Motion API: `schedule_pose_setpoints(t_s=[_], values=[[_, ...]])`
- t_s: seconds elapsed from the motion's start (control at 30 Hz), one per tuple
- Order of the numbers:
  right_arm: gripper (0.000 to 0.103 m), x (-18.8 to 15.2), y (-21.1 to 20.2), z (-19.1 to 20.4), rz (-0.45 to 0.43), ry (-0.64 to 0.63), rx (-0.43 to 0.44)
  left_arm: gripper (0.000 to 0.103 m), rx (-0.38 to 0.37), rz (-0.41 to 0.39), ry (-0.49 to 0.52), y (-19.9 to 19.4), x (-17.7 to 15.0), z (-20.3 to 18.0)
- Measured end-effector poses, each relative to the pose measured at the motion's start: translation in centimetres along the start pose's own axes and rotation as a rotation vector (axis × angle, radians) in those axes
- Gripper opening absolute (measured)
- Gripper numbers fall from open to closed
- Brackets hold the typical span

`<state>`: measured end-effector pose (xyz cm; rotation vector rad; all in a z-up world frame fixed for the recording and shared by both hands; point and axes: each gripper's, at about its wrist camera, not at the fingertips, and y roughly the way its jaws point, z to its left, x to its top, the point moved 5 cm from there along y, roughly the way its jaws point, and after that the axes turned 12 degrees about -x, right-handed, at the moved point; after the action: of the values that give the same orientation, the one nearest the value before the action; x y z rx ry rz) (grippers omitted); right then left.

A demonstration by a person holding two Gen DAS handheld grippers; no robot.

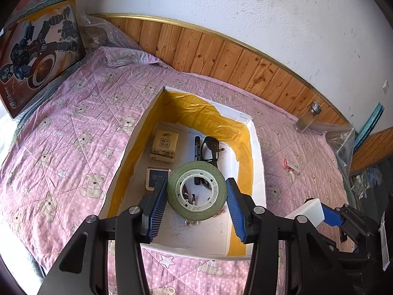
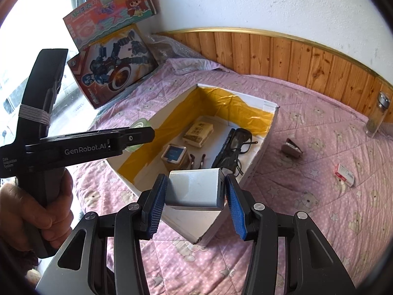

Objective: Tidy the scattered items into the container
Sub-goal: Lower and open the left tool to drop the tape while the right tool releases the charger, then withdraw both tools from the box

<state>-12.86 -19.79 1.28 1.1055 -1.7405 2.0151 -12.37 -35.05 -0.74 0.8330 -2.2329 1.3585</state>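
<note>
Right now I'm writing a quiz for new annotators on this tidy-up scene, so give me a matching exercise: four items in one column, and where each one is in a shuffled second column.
Items:
1. roll of green tape
2. white rectangular block
3. black glasses
4. small red-and-white box

Places:
A. lying on the pink quilt, outside the container
B. between the fingers of the right hand-held gripper
C. lying inside the container
D. between the fingers of the left hand-held gripper

Pairs: 1-D, 2-B, 3-C, 4-A
</note>
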Motion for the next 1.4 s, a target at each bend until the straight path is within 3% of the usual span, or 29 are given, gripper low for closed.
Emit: schedule_pose_setpoints(t_s=[0.6, 1.0, 1.4], values=[[0.05, -1.0, 4.0, 1.2, 0.096, -0.001, 0.054, 0.049, 0.054, 0.101, -0.008, 3.8, -1.1, 2.8], [0.052, -1.8, 5.5, 1.4, 0.15, 0.027, 0.084, 0.049, 0.102, 0.133, -0.047, 5.2, -1.7, 5.3], [0.052, -2.2, 5.9, 0.4, 0.168, 0.076, 0.082, 0.05, 0.088, 0.117, -0.092, 4.8, -1.2, 6.6]])
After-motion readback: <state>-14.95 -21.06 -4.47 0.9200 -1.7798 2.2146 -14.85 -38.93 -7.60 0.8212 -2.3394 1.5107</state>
